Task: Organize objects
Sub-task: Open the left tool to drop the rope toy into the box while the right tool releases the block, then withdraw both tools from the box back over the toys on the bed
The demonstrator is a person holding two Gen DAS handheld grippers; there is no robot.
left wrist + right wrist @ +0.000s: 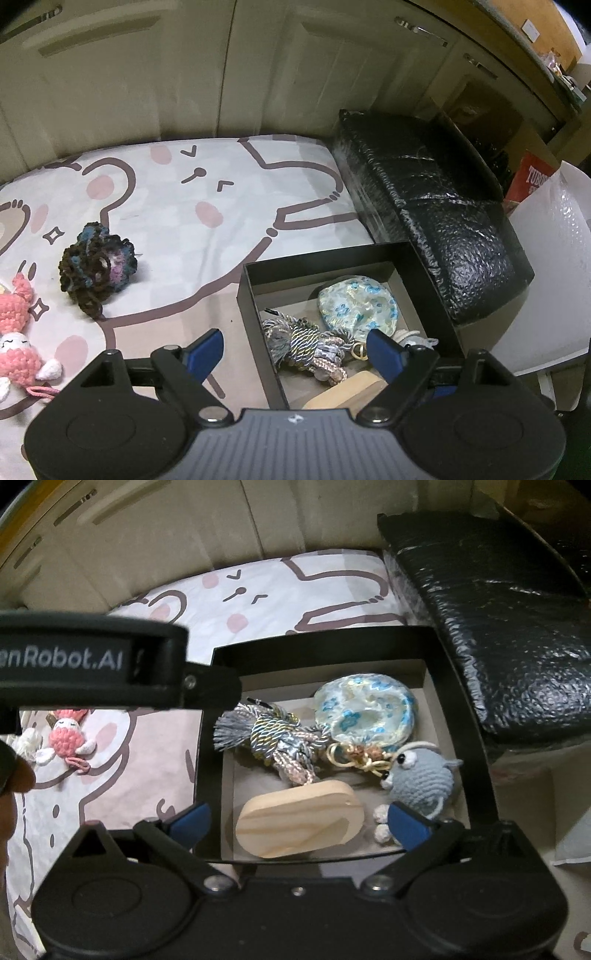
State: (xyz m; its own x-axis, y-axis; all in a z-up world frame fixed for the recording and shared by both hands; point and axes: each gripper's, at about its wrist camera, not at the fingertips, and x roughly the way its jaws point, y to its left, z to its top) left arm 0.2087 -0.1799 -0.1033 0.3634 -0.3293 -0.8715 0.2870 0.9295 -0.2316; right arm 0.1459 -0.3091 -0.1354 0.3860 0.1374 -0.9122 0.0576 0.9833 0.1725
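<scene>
White lettering "Robot.AI" shows on the left hand-held gripper (218, 690) as seen from the right wrist, and a red carton (532, 181) far off to the right reads "TUBOR". Both hand-held grippers are released, blue pads spread wide, nothing gripped. The right hand-held gripper (295, 821) hangs over an open black box (476, 738). Below its fingertips lie a pale wooden oval (299, 819), a grey crochet mouse (421, 779) by the right pad, a braided tassel cord (273, 738) and a blue-flowered pouch (365, 709) further ahead. Left of the left hand-held gripper (295, 350), on the cartoon-print sheet (207, 177), sit a dark crochet flower (98, 264) and a pink crochet doll (18, 332), with open sheet around them. A black wrapped block (436, 206) stands just beside the box's far right side.
</scene>
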